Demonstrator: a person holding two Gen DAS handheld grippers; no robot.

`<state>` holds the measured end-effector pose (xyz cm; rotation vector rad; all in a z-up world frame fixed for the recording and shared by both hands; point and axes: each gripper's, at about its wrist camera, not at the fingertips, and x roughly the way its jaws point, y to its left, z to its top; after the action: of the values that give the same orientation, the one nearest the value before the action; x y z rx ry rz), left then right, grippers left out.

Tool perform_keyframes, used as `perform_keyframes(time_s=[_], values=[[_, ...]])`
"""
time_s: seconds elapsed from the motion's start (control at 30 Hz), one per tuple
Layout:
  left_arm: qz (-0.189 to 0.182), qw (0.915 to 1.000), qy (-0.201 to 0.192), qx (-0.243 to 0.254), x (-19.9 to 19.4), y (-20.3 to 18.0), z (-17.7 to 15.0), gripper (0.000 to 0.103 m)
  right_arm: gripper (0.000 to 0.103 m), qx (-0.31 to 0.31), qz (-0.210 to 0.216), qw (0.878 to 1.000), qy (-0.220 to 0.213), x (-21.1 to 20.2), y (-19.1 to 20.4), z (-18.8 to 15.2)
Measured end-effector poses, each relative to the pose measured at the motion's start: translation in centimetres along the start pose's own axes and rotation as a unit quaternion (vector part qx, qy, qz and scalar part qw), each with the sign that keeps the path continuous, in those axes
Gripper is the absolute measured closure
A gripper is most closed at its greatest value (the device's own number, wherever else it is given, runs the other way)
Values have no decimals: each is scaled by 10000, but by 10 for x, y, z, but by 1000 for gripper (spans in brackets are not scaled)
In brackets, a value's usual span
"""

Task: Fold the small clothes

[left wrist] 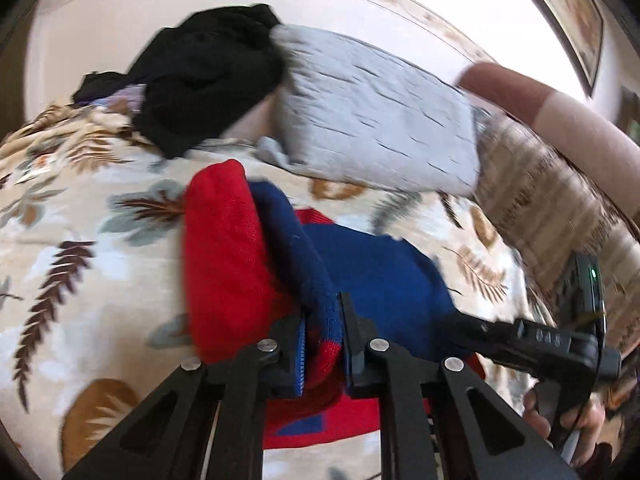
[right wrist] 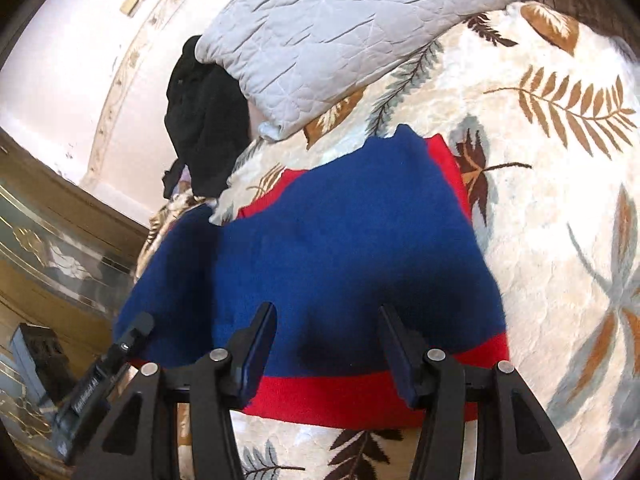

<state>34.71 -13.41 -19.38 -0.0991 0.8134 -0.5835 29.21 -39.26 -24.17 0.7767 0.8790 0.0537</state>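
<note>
Grey pillow (left wrist: 372, 112) motion-blurred, sweater (left wrist: 224, 264) hem hidden behind left claw (left wrist: 323, 344)

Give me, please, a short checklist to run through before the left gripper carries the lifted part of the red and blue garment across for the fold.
1. Left gripper shut on the red and blue garment: ok, knit fabric is pinched between its pads.
2. Right gripper off the fabric: ok, its jaws stand open above the garment, nothing between them.
3. Rest of the garment lying flat on the leaf-print bedspread: ok in the right wrist view.
4. Grey quilted pillow and black clothing apart from the garment: ok.
5. How many layers the left gripper holds: cannot tell.
</note>
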Motion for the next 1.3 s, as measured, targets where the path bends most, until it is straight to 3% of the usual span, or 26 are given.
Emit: perform_keyframes(time_s=[0.07,0.2,0.27,0.37,0.43,0.6,0.7,0.8,0.9,1.0,1.1,1.17,1.3], values=[[-198,9997,122,111,11,-16,-4,94,46,149,173,9997,25,-3,-9,7],[-58,9981,501,354,38,-36,-19,94,38,633,685,9950,346,7,-28,25],[-186,9971,654,352,40,-34,-20,93,38,931,976,9893,553,17,-39,32],[-544,9959,444,567,16,-33,-20,76,37,1252,1462,9769,934,39,-43,38],[-536,9946,193,866,0,-34,-21,53,33,1267,1660,9716,1109,51,-36,38],[-592,9919,348,1064,-9,-23,-29,52,31,1027,1955,9619,1615,92,7,35],[-570,9888,46,1378,-41,-10,-29,52,31,916,2126,9564,1782,118,27,39],[-480,9872,-200,1509,-62,11,-25,50,31,843,2068,9572,1840,133,37,41],[-180,9922,-197,1221,-68,45,-19,42,29,794,2099,9570,1837,139,39,45],[-74,9970,398,664,-41,80,-19,42,27,636,1967,9608,1848,145,47,50],[30,9940,1069,223,0,98,-24,43,27,423,1834,9634,1907,154,64,55],[-170,9905,1365,16,21,98,-30,44,27,204,1657,9657,1987,162,78,54],[-222,9903,1302,428,28,75,-29,48,28,-257,1307,9705,2012,178,103,51]])
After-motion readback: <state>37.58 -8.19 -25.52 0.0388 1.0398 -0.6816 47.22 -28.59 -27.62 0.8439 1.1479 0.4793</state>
